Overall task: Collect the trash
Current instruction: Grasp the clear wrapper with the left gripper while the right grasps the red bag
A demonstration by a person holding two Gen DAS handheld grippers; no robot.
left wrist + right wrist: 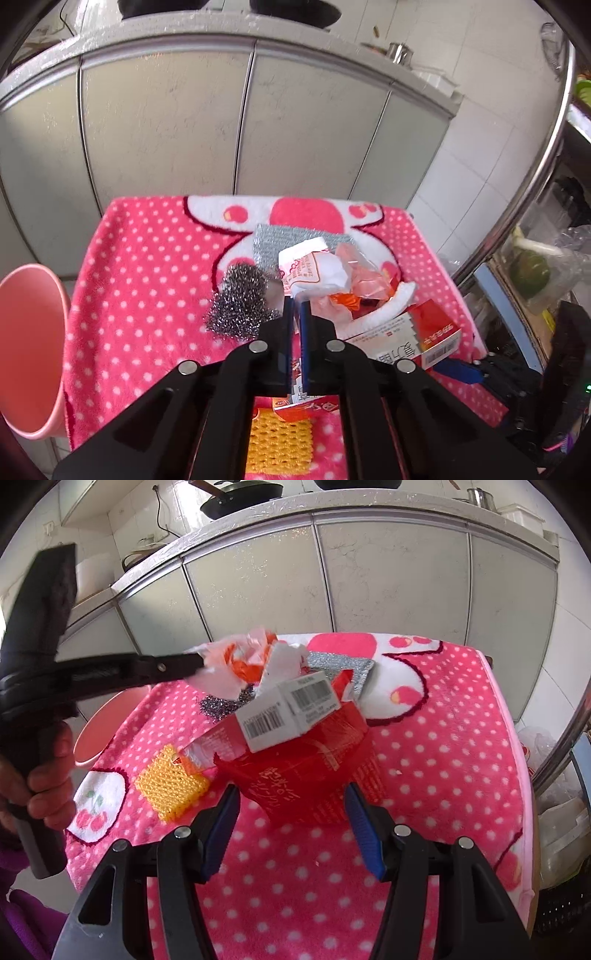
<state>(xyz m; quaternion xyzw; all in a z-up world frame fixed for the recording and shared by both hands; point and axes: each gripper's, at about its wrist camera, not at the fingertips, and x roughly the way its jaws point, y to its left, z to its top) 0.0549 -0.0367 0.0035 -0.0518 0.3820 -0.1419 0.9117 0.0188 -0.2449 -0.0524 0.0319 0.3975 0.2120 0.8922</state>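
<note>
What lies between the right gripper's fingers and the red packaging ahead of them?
Only bare pink dotted blanket, seen in the right wrist view; the right gripper is open just short of the red packaging.

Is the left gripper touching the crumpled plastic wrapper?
Touching. The right wrist view shows the left gripper shut on the edge of the crumpled plastic wrapper.

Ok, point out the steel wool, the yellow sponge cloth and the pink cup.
steel wool (pixel 242 299), left wrist view, middle of the tangle.
yellow sponge cloth (pixel 171 783), right wrist view, centre of the mesh.
pink cup (pixel 27 347), left wrist view, inner wall.
</note>
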